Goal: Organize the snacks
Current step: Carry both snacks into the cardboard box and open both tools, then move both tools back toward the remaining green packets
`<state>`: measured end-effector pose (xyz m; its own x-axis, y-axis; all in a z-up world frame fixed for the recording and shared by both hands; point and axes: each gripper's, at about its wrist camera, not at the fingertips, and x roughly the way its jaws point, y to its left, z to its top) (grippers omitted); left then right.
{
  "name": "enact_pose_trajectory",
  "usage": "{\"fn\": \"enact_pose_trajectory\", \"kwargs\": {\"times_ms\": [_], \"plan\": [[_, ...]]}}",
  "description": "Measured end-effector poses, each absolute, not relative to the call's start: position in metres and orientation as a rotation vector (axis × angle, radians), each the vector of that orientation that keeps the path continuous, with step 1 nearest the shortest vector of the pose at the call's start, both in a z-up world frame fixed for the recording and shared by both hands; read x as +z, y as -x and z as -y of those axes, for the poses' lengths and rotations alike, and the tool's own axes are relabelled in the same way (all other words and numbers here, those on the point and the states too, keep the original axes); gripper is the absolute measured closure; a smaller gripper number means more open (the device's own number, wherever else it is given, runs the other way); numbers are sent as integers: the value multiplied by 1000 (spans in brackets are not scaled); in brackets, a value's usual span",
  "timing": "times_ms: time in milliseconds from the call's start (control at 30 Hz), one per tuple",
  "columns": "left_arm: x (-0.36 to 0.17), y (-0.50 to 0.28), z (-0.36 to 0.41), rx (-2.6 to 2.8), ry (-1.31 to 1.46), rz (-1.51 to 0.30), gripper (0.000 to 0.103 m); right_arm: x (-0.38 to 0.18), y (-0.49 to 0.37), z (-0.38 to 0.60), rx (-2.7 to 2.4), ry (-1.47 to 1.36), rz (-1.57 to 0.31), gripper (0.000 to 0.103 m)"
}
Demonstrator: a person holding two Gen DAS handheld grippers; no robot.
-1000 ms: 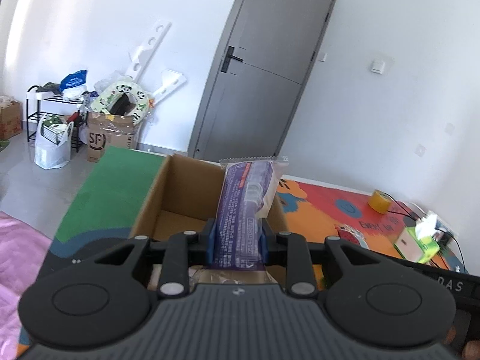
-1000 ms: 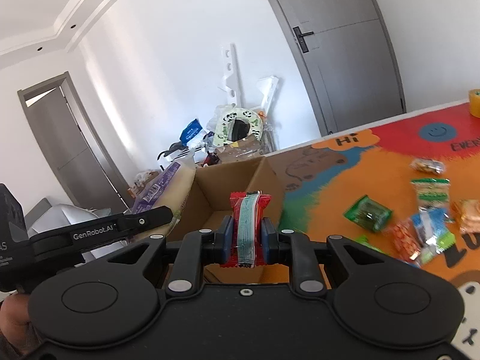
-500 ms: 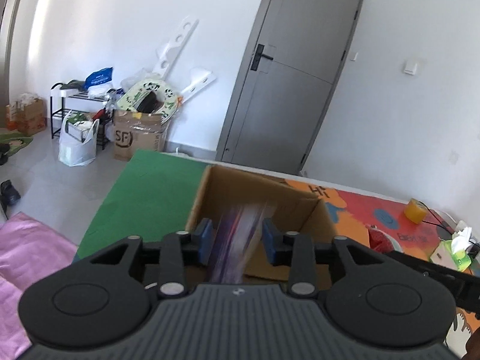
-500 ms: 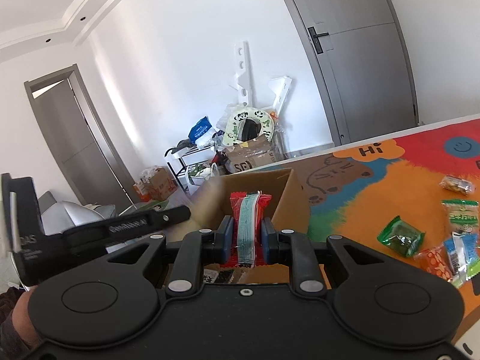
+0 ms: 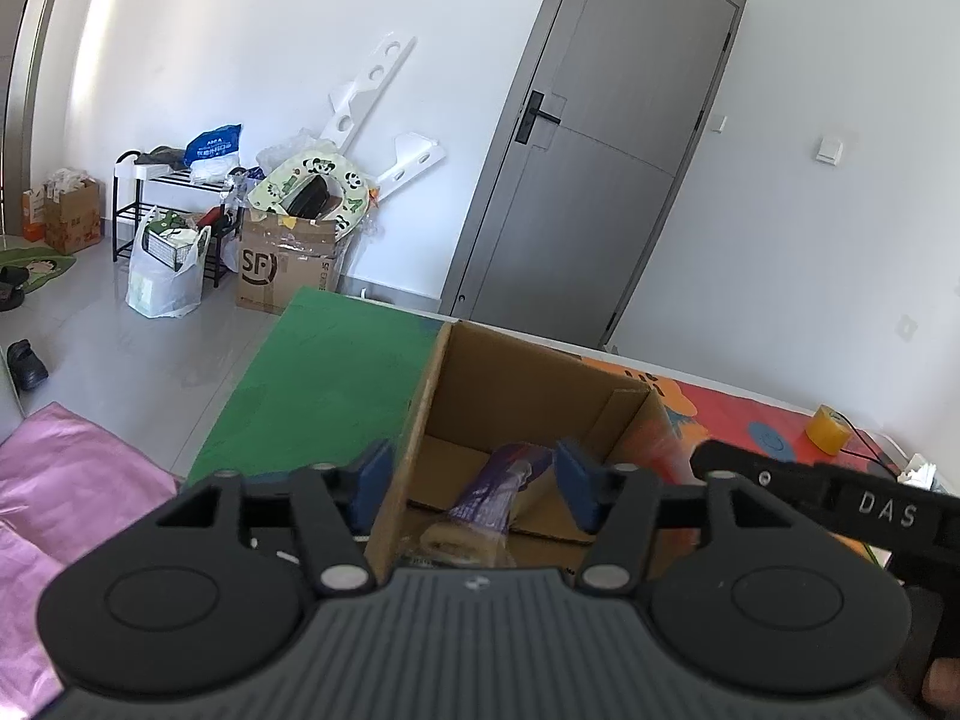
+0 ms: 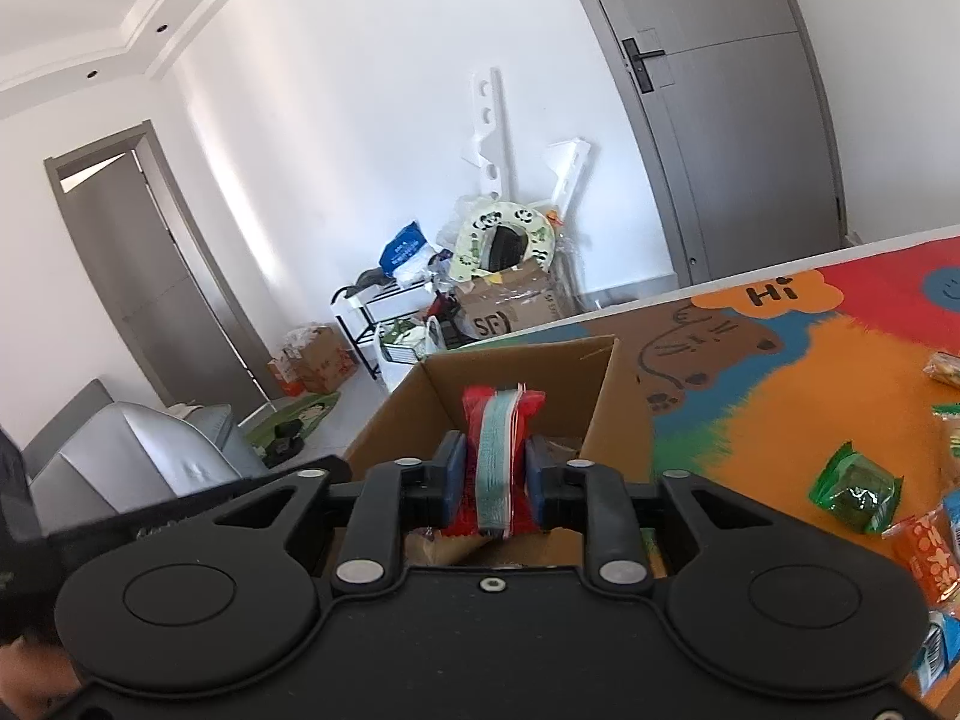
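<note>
The left gripper (image 5: 474,489), jaws just opened, has dropped the purple packet (image 5: 501,489) into the cardboard box (image 5: 516,378), while the right gripper (image 6: 495,483), jaws just loosening, has the red packet (image 6: 498,456) between them at twelve o'clock over the box, apparently next to drop.

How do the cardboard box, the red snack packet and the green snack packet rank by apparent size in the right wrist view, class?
1. cardboard box
2. red snack packet, between the right gripper's fingers
3. green snack packet on the mat

The two packets look alike in size, and the red one is nearer the camera, so their order is unsure.
</note>
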<state>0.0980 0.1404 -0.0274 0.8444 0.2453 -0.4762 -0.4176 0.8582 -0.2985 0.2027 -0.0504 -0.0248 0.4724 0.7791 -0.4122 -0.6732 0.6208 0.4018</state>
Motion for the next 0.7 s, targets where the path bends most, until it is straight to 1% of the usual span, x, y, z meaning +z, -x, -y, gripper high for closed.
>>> {"fn": "enact_pose_trajectory", "kwargs": {"times_ms": [67, 133, 200, 233, 267, 300, 367, 400, 467, 700], "plan": [[-27, -97, -139, 353, 406, -437, 33, -25, -201, 54, 887, -193, -603, 67], [-27, -96, -136, 350, 399, -435, 28, -26, -200, 61, 874, -195, -609, 67], [-26, -97, -131, 348, 392, -440, 26, -28, -197, 69, 853, -196, -611, 60], [-26, -97, -128, 347, 395, -441, 26, -29, -195, 75, 842, -198, -609, 51], [-26, -97, -124, 340, 395, -439, 24, -29, -194, 81, 833, -198, -604, 45], [-25, -98, -122, 333, 392, -437, 23, -30, -192, 86, 824, -197, -599, 43], [-26, -99, -114, 323, 383, -437, 18, -32, -190, 98, 804, -204, -598, 36], [-25, -99, -110, 319, 379, -437, 17, -34, -191, 105, 793, -213, -600, 34], [-25, -100, -100, 305, 367, -433, 15, -37, -190, 119, 767, -227, -593, 26], [-23, -101, -65, 239, 340, -434, 13, -45, -190, 163, 696, -259, -589, 20]]}}
